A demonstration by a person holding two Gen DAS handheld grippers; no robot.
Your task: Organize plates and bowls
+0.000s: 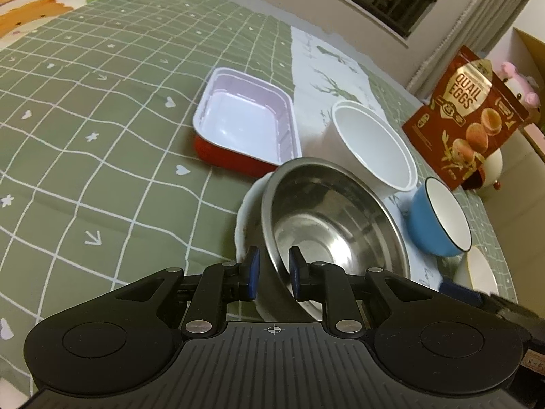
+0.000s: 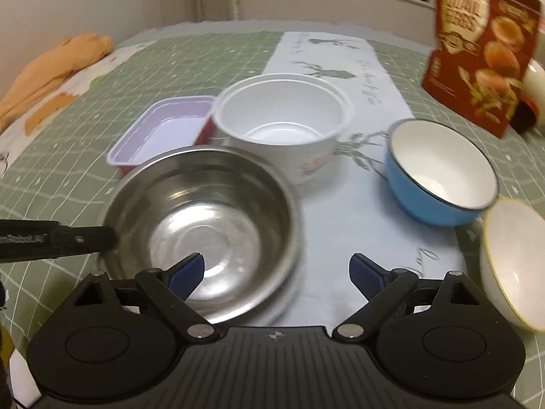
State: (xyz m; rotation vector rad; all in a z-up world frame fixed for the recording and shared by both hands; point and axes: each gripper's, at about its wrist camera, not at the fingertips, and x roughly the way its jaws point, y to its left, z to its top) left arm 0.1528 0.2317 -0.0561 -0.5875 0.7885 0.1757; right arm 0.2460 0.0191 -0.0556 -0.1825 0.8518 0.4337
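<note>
Left wrist: my left gripper [image 1: 274, 274] pinches the steel bowl's [image 1: 327, 218] near rim, the bowl tilted over a white plate [image 1: 246, 221] (blue bowl [image 1: 439, 220] beside). Right wrist: my right gripper [image 2: 276, 274] gapes wide, holding nothing, above the cloth [image 2: 344, 211].

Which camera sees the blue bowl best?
The right wrist view: the blue bowl shows whole, with its white inside and dark rim, though slightly blurred. In the left wrist view it sits sharper but smaller, tilted near the edge.
</note>
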